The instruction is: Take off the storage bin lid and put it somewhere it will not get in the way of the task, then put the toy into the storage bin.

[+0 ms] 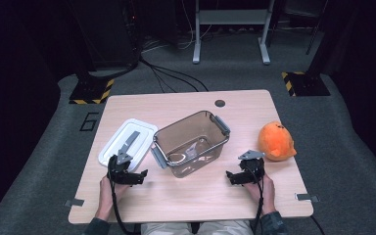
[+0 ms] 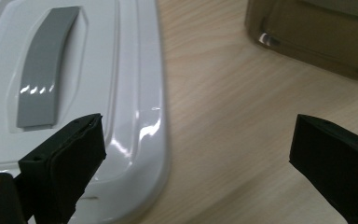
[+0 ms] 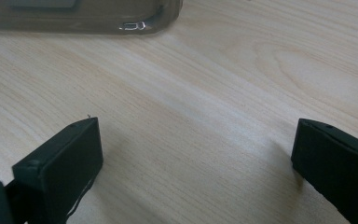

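A clear brownish plastic bin (image 1: 192, 143) with grey latches stands mid-table. Its white lid (image 1: 127, 142) with a grey handle strip (image 2: 46, 70) lies flat to the bin's left. An orange plush toy (image 1: 276, 141) sits at the right edge. My left gripper (image 1: 133, 177) rests on the table at the lid's near corner, jaws wide apart; in the left gripper view the left jaw overlaps the lid's (image 2: 135, 116) edge and nothing is gripped. My right gripper (image 1: 237, 177) lies open on bare wood in front of the bin's (image 3: 88, 18) near right corner.
The wooden table (image 1: 200, 196) has a round cable hole (image 1: 220, 103) at the back. Metal brackets (image 1: 73, 202) stick out at the front corners. Grey carpet, cables and stand legs lie beyond the far edge.
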Motion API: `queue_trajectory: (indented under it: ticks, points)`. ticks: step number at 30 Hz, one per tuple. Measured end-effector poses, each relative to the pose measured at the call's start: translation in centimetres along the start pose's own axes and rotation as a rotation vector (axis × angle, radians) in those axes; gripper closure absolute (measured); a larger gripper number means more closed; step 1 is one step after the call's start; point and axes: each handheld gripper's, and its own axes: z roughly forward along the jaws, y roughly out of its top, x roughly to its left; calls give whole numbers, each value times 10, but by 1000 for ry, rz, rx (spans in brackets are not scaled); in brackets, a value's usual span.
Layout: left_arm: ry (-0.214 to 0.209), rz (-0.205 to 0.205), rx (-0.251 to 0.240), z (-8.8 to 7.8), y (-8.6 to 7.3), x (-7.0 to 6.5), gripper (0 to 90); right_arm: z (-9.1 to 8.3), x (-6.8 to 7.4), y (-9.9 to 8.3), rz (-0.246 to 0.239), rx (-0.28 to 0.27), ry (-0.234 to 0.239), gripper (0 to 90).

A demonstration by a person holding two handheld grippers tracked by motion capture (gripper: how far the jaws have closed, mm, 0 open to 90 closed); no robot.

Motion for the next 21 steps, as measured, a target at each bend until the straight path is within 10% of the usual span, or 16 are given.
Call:
queue_trajectory:
  ticks: [11, 21]
  points:
    - [-72, 81, 35, 12, -11, -43, 19, 0, 0, 0, 0, 0, 0, 10]
    - [-116, 51, 29, 22, -15, -53, 8, 0, -1, 0, -6, 3, -4, 1]
